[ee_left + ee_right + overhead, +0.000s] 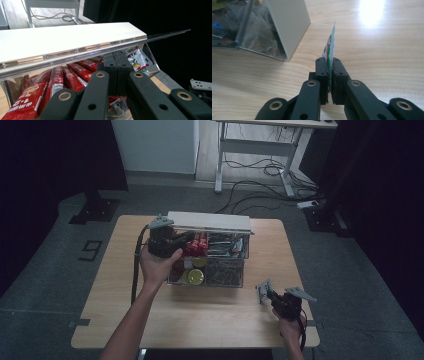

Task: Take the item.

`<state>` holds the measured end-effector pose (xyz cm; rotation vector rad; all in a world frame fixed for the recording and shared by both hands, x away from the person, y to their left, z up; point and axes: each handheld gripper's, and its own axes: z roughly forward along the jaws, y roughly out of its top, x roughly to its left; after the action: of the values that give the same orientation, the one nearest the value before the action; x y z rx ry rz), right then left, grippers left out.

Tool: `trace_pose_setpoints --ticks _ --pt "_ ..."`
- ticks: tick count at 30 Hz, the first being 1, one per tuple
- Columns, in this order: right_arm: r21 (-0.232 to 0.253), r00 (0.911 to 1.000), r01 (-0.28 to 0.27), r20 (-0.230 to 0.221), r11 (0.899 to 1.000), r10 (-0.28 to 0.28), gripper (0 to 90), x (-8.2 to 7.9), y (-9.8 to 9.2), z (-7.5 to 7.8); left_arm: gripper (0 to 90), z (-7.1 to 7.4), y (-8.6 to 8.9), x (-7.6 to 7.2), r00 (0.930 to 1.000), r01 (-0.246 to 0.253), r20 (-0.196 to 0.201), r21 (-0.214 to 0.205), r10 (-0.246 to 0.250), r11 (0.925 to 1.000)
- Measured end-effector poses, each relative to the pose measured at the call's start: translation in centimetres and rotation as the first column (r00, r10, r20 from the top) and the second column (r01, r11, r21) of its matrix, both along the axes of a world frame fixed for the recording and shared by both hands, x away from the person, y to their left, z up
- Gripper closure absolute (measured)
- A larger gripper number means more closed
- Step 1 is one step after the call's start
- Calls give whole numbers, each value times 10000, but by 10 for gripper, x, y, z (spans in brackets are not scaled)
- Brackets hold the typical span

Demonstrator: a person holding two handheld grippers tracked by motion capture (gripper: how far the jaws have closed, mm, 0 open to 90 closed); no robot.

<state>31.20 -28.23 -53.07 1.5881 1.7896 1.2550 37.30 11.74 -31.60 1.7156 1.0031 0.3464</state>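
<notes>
A clear compartment box (207,284) stands mid-table with its white lid (209,221) raised at the back. Red sachets (197,244) fill its rear left cell. My left gripper (189,239) reaches in over them from the box's left side. In the left gripper view its jaws are shut under the lid (62,40), pads together with nothing visible between them, above the red sachets (57,85). My right gripper (268,294) hangs low over the table's front right. It is shut on a small white, green-printed sachet (331,42) that stands on edge between the pads.
Yellow-green round packs (195,276) and clear-wrapped bags lie in the box's front cells. A white and green sachet (136,60) sits in a rear cell. The box's corner (279,27) is just left of my right gripper. Desk legs and cables (260,170) are behind the table.
</notes>
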Motion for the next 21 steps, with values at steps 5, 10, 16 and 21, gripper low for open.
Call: trace_pose_setpoints --ticks 5,10,16,21 --pt "-12 9998 119 -179 9999 -119 832 2 -4 -5 894 0 0 0 10000 -6 3 -7 6 10000" --pt "-104 9992 240 -314 9997 -243 809 3 -5 -7 893 0 0 0 10000 14 12 1 -14 10000" --pt "-212 9968 461 -637 9987 -473 730 5 -9 -10 893 0 0 0 10000 19 20 -11 -19 10000" --pt "-467 9927 734 -921 9962 -775 619 6 -10 -14 893 0 -2 -1 10000 21 27 -12 -21 10000"
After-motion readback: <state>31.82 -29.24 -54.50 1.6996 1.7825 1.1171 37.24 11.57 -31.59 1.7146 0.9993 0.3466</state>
